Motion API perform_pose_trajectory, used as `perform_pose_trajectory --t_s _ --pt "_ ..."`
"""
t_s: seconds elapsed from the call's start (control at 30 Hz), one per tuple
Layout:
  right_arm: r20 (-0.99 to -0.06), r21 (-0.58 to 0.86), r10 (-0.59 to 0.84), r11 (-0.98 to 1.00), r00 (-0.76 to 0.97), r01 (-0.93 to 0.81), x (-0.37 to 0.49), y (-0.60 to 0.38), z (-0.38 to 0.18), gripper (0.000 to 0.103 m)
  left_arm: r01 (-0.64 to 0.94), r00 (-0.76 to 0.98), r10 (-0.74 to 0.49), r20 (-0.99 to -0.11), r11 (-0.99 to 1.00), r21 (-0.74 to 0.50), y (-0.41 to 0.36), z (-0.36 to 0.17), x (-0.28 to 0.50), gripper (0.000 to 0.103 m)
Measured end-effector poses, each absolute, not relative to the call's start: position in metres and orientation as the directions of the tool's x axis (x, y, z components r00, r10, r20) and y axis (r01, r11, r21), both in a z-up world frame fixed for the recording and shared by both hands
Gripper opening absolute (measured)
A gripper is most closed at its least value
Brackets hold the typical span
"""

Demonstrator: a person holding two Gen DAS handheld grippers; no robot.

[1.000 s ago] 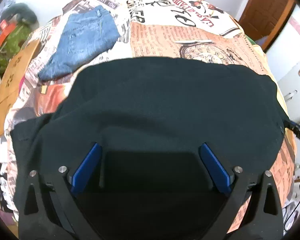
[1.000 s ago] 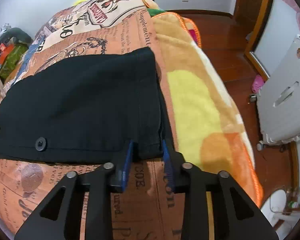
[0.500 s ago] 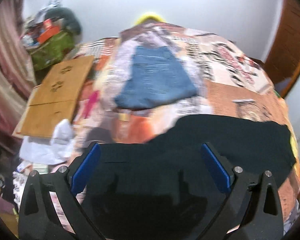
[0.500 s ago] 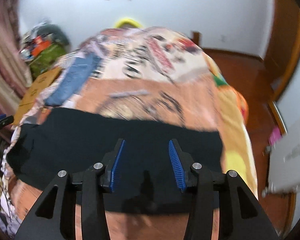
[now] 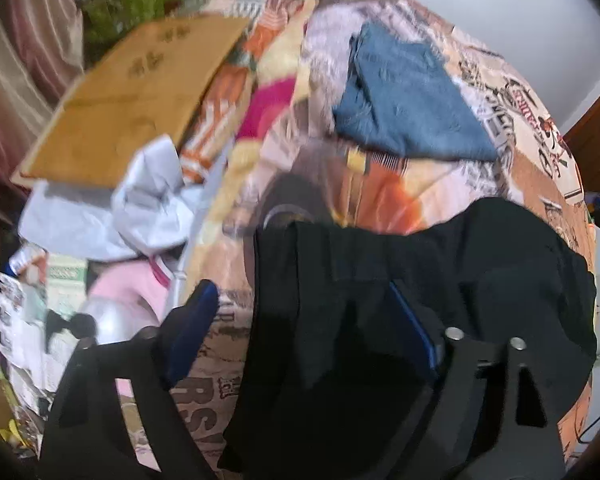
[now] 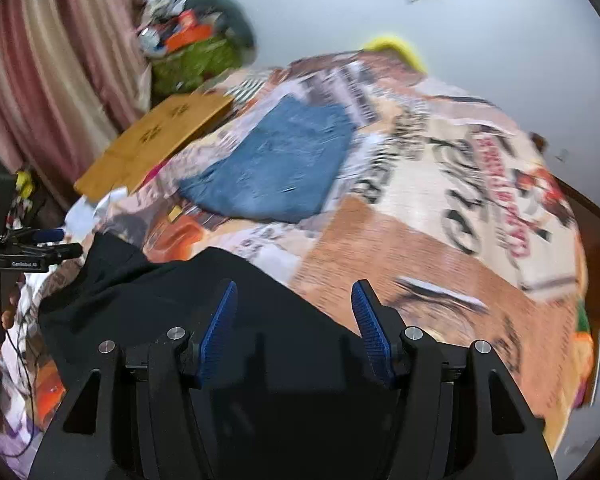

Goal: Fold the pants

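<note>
Black pants (image 5: 440,288) lie folded on the bed's printed blanket; they also show in the right wrist view (image 6: 180,292). My left gripper (image 5: 304,320) is open above the pants' left end, its left finger (image 5: 192,320) over the blanket and its right finger over the black cloth. My right gripper (image 6: 294,320) is open and empty above the pants. The left gripper's body (image 6: 28,256) shows at the left edge of the right wrist view.
Folded blue jeans (image 5: 408,100) lie farther back on the blanket (image 6: 440,200). A flat cardboard box (image 5: 132,92) leans at the bed's left side. Grey and pink clothes (image 5: 148,208) and clutter lie on the floor at the left. A curtain (image 6: 40,60) hangs at the left.
My right gripper let go of the pants' edge, opened and rose, swinging left. My left gripper stayed open and moved left to the pants' left end. Both views are blurred from motion.
</note>
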State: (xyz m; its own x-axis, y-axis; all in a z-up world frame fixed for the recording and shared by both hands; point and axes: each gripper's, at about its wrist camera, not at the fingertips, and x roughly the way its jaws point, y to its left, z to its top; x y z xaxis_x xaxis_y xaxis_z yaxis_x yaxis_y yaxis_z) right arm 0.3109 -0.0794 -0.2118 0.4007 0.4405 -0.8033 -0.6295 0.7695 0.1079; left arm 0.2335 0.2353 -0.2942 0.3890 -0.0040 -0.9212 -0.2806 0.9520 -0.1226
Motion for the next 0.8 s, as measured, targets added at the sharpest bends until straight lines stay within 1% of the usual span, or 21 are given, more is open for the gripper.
perform_pose_trajectory --t_s 0.1,0.23,0.43,0.47,0.53,0.57,0.6,0.63,0.67,0.7,0.8 --pt "-0.833 0.116 0.436 0.74 0.34 -0.663 0.325 -0.053 -0.234 0.055 -0.265 0.36 -0.035 -0.932 0.954 -0.138 0.235 -0.31 0.237 0.078" --pt "-0.866 0.141 0.426 0.711 0.262 -0.689 0.338 -0.024 -0.26 0.056 -0.221 0.35 -0.047 -0.935 0.967 -0.131 0.223 -0.322 0.246 0.078" --pt "-0.886 0.215 0.442 0.658 0.14 -0.721 0.349 0.01 -0.285 0.056 -0.182 0.346 -0.014 -0.938 0.98 -0.082 0.21 -0.331 0.26 0.078" --pt "-0.885 0.222 0.448 0.644 0.126 -0.732 0.349 0.014 -0.287 0.058 -0.184 0.351 -0.012 -0.936 0.98 -0.082 0.21 -0.331 0.261 0.076" --pt "-0.877 0.232 0.467 0.619 0.114 -0.75 0.348 0.019 -0.288 0.058 -0.191 0.361 0.0 -0.932 0.979 -0.074 0.212 -0.331 0.261 0.068" --pt "-0.877 0.23 0.468 0.611 0.111 -0.758 0.348 0.021 -0.288 0.055 -0.199 0.365 0.015 -0.931 0.978 -0.062 0.213 -0.331 0.26 0.061" --pt "-0.877 0.233 0.469 0.602 0.103 -0.764 0.348 0.023 -0.288 0.049 -0.202 0.368 0.02 -0.93 0.977 -0.059 0.215 -0.33 0.26 0.056" --pt "-0.883 0.23 0.46 0.6 0.094 -0.766 0.347 0.025 -0.29 0.045 -0.207 0.374 0.023 -0.927 0.977 -0.059 0.215 -0.329 0.26 0.054" --pt "-0.889 0.22 0.448 0.6 0.095 -0.77 0.348 0.026 -0.292 0.037 -0.214 0.382 0.026 -0.924 0.975 -0.061 0.216 -0.328 0.258 0.051" --pt "-0.895 0.197 0.433 0.598 0.106 -0.777 0.346 0.027 -0.294 0.026 -0.218 0.387 0.028 -0.922 0.974 -0.062 0.216 -0.328 0.257 0.049" --pt "-0.894 0.169 0.43 0.583 0.125 -0.795 0.341 0.024 -0.295 0.014 -0.241 0.411 0.08 -0.908 0.97 -0.023 0.214 -0.324 0.255 0.048"
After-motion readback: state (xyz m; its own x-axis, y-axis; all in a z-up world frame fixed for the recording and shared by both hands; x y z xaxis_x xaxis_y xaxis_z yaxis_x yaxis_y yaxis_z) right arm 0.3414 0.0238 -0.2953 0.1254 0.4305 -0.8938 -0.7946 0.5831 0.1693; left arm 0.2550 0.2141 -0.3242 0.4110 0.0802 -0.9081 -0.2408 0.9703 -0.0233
